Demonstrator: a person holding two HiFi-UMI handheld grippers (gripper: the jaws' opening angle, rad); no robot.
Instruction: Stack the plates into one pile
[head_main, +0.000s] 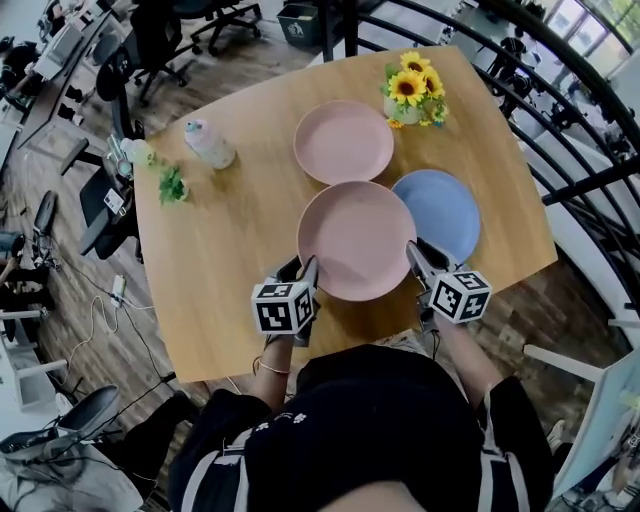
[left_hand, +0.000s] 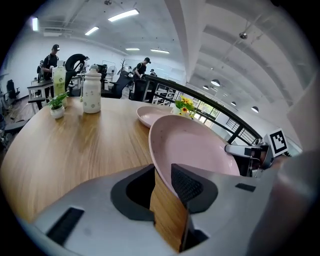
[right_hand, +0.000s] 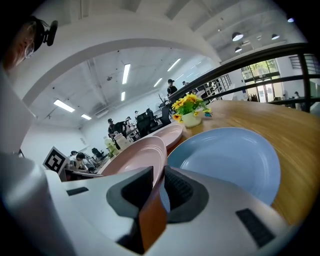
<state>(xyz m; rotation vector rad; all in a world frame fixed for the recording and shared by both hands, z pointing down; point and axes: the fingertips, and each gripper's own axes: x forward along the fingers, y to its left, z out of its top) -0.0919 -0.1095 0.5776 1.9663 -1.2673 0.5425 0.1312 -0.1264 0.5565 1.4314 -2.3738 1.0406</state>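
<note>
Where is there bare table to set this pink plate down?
The widest bare stretch of table lies left of the held pink plate, nearer you than the bottle and small plant. The right half is crowded: far pink plate, blue plate, sunflowers.

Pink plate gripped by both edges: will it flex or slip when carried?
The round pink plate probably stays stiff: it spans between the left hand-held gripper and the right hand-held gripper without sagging. Its smooth rim may slip, since each grip takes only the edge. Thin, so likely light.
</note>
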